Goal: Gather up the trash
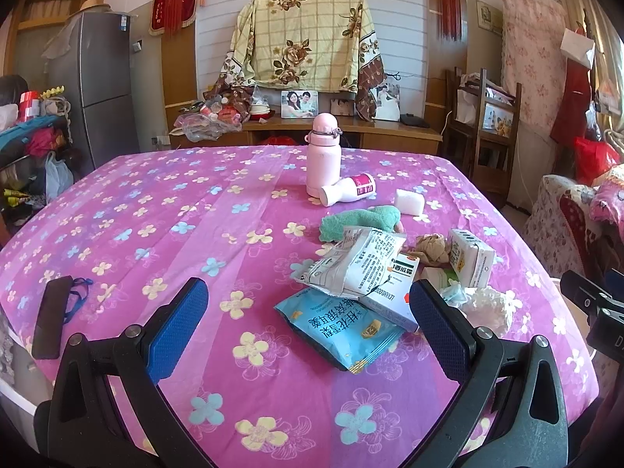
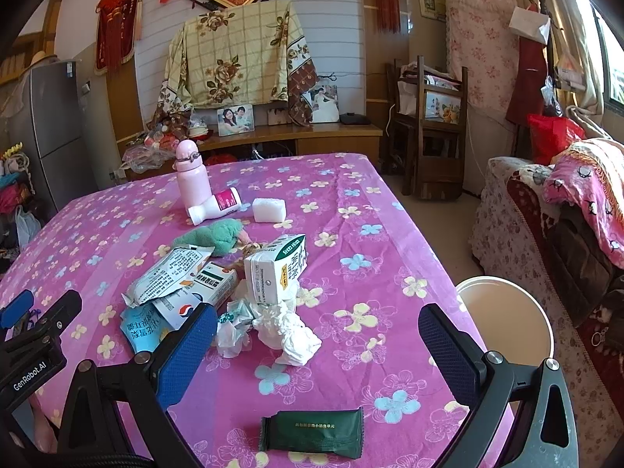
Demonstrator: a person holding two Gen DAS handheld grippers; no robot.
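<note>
Left wrist view: left claw (image 1: 308, 323) hung released over the worktop (image 1: 156, 202), blue pads wide apart, nothing btwn them but the trash heap's near edge. At 9 o'clock a dark flat phone-like item (image 1: 50, 316) lay near the worktop's edge. Toward 12, a pink flask (image 1: 323, 156) stood upright w/ a white bottle (image 1: 348, 191) on its side touching its base; a white block (image 1: 409, 202) just beside at 1 o'clock. Below them a green cloth (image 1: 358, 221). Trash heap sat centre-right: blue packet (image 1: 339, 329) nearest the claw, grey-white pouch (image 1: 355, 265) overlapping a medicine box (image 1: 390, 296), brown paper wad (image 1: 431, 247), a milk carton (image 1: 470, 257) upright at 3 o'clock, crumpled white tissue (image 1: 487, 306) next to the right pad.

Right wrist view: right claw (image 2: 318, 345) also released, pads apart, holding nothing. Left claw's body showed at 9 o'clock. Same heap at 11 o'clock: pouch (image 2: 167, 277), medicine box (image 2: 202, 292), blue packet (image 2: 140, 329), carton (image 2: 275, 269) tilted, tissue (image 2: 288, 331) btwn the pads but not touching. A dark green wrapper (image 2: 312, 433) lay flat at 6 o'clock, apart from the heap. A white bin (image 2: 507, 312) stood off the worktop's edge at 3 o'clock.
</note>
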